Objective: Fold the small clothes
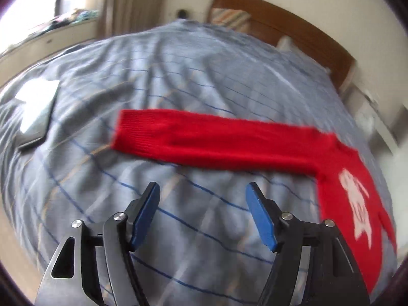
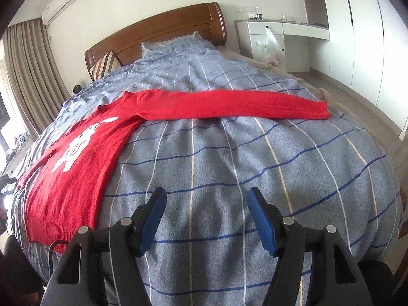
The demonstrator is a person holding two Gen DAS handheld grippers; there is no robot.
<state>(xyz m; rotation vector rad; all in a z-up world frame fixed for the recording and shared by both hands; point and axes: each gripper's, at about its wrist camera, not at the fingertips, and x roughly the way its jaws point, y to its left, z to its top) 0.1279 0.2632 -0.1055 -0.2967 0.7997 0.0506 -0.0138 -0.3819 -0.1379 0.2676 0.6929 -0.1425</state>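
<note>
While both tools gape, red sweater (image 2: 76, 168) beyond right tool (image 2: 206, 199), left tool (image 1: 202, 193)

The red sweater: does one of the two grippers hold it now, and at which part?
Nothing is held. The left gripper and right gripper are both open over the duvet; the red sweater lies flat.

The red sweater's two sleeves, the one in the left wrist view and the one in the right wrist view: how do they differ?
1. The left-view sleeve is blurred; the right-view sleeve is sharp.
2. The left-view sleeve runs leftward from the sweater's body, the right-view sleeve rightward.
3. A tablet-like device lies beyond the left-view sleeve's cuff; only the checked duvet surrounds the right-view sleeve.

Both lie flat, stretched out, unfolded.
</note>
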